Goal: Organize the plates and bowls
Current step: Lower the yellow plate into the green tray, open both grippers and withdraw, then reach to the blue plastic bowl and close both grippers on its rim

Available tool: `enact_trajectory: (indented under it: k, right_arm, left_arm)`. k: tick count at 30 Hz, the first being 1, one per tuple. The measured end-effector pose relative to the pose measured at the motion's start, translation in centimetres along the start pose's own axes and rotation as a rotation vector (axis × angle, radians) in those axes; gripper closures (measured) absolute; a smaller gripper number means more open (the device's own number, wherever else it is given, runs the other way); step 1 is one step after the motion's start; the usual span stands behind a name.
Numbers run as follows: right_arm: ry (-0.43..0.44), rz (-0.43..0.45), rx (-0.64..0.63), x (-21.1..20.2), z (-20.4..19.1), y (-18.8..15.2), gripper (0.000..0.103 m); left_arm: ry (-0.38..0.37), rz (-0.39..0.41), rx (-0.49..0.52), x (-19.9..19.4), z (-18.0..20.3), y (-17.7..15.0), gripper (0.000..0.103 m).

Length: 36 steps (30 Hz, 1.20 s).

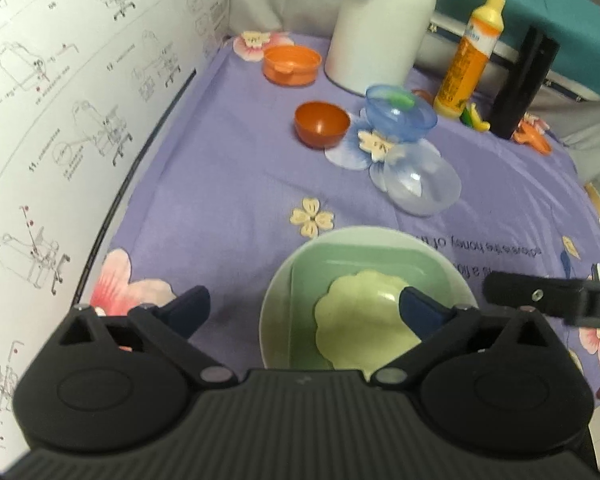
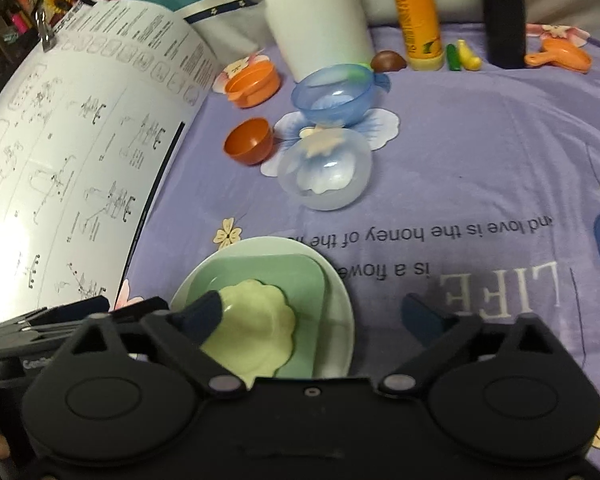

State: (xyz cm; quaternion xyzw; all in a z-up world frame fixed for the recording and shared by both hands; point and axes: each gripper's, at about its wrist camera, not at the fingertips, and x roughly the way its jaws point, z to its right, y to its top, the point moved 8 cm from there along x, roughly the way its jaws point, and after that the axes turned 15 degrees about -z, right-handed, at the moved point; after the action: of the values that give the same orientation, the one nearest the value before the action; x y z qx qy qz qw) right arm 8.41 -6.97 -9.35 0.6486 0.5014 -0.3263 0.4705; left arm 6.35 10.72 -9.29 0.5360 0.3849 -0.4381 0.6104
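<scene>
A stack sits near me on the purple cloth: a pale round plate (image 1: 284, 280) (image 2: 340, 304), a green square plate (image 1: 340, 268) (image 2: 260, 272) on it, and a yellow scalloped dish (image 1: 360, 320) (image 2: 256, 320) on top. My left gripper (image 1: 304, 308) is open, its right finger over the yellow dish. My right gripper (image 2: 316, 316) is open, its left finger over the same dish. Farther off stand a clear bowl (image 1: 420, 184) (image 2: 328, 168), a blue bowl (image 1: 400, 108) (image 2: 336, 92), a dark orange bowl (image 1: 320, 124) (image 2: 248, 140) and an orange lidded dish (image 1: 292, 64) (image 2: 252, 80).
A large white instruction sheet (image 1: 60, 120) (image 2: 60, 140) curves up along the left. At the back stand a white jug (image 1: 380, 20) (image 2: 312, 12), an orange bottle (image 1: 468, 56) (image 2: 416, 12), a black post (image 1: 520, 84) (image 2: 504, 12) and an orange scoop (image 2: 564, 56).
</scene>
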Motion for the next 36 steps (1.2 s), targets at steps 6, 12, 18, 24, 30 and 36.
enact_trajectory:
  k: [6,12,18,24,30,36]
  right_arm:
    - [0.012,0.0,0.029,-0.4,0.8,-0.3,0.0]
    - [0.022,0.009,0.054,-0.5,1.1,-0.4,0.0]
    - [0.028,0.016,0.089,-0.4,2.1,-0.1,0.0]
    - [0.023,0.017,0.12,-0.1,3.5,0.3,0.0]
    - [0.004,0.033,0.153,-0.1,5.5,1.7,0.0]
    - [-0.012,0.063,0.191,-0.4,7.5,4.7,0.0]
  left_arm:
    - [0.003,-0.014,0.033,0.3,1.1,-0.6,0.0]
    - [0.013,-0.012,0.053,0.1,1.9,-0.3,0.0]
    - [0.011,-0.017,0.062,0.4,2.5,0.3,0.0]
    - [0.015,-0.027,0.093,1.3,3.6,1.2,0.0]
    - [0.026,-0.002,0.102,1.8,4.2,4.0,0.0]
    - [0.041,0.051,0.122,2.3,4.7,8.8,0.0]
